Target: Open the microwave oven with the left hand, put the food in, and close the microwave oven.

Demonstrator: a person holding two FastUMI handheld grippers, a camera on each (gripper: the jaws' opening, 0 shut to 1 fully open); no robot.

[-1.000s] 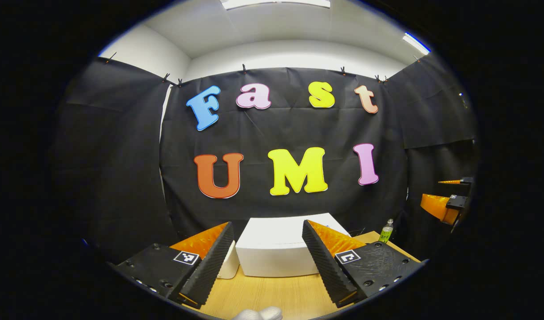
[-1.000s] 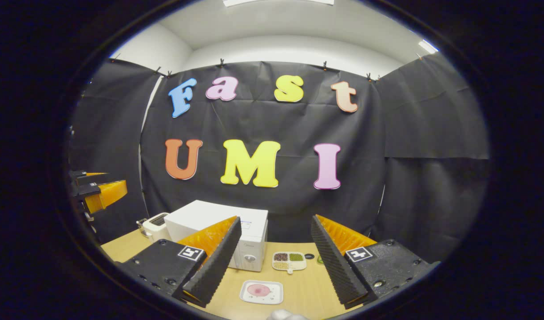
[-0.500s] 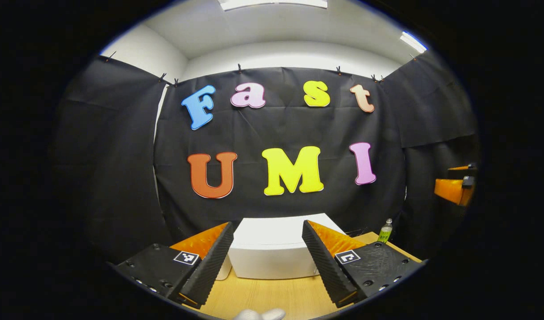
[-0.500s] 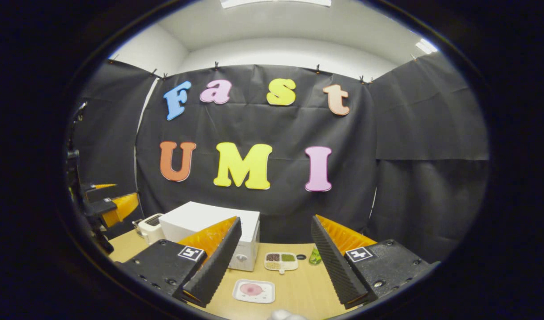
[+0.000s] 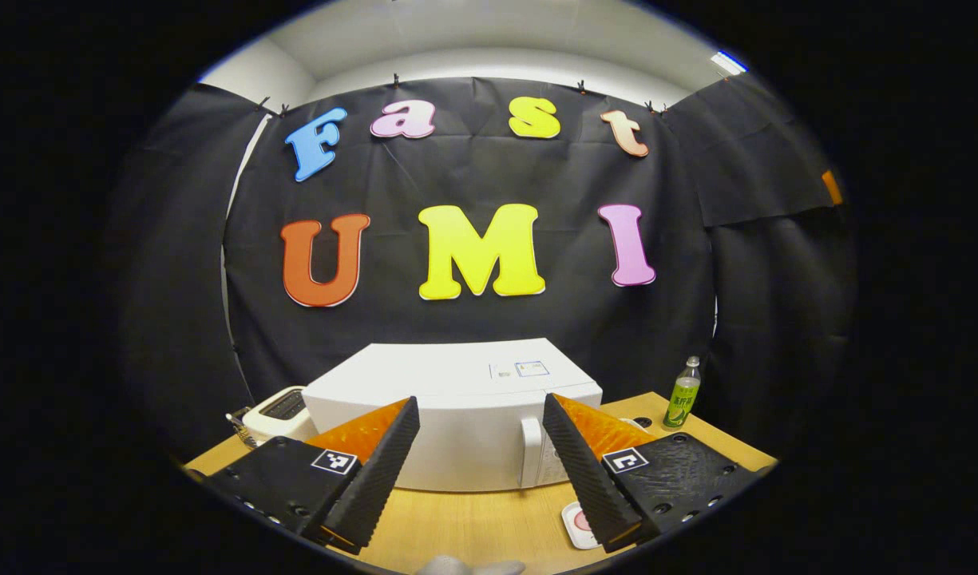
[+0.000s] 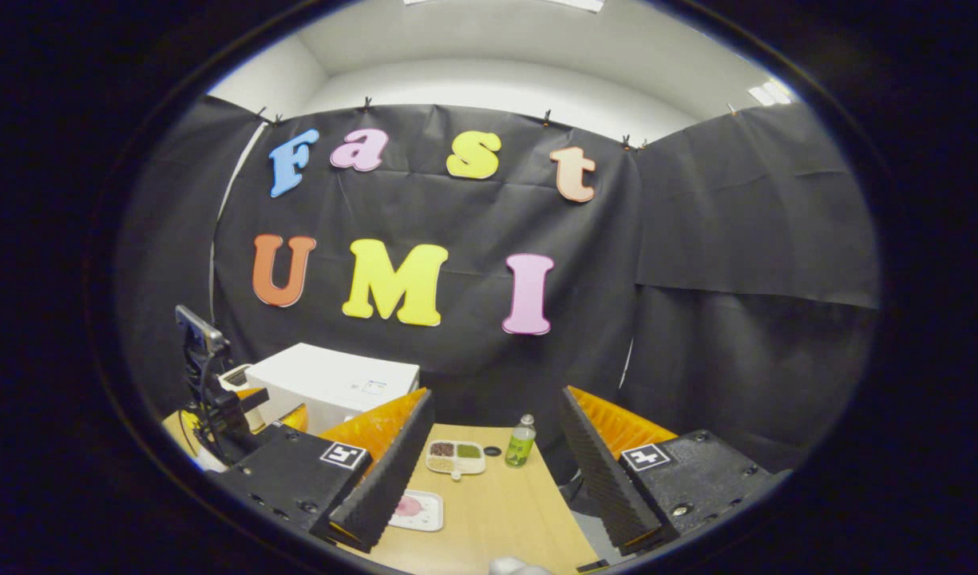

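The white microwave (image 5: pixel 457 399) stands on the wooden table with its door shut, its handle (image 5: pixel 530 451) on the right side of the front. My left gripper (image 5: pixel 479 399) hovers open in front of it, nothing between its fingers. A white plate with pink food (image 6: pixel 415 509) lies on the table before the microwave (image 6: pixel 329 383); part of that plate (image 5: pixel 575 523) peeks out beside my left gripper's right finger. My right gripper (image 6: pixel 496 393) is open and empty, above the table's right part. The left gripper (image 6: pixel 273 406) shows at the far left in the right gripper view.
A white toaster (image 5: pixel 277 407) sits left of the microwave. A green bottle (image 6: pixel 520 441) and a divided tray of grains (image 6: pixel 455 458) stand at the back right of the table (image 6: pixel 504 519), whose right edge drops off near my right gripper.
The left gripper has come lower and closer to the microwave, whose front and handle now show. The right gripper has swung to the right, so the microwave and plate slid left in its view.
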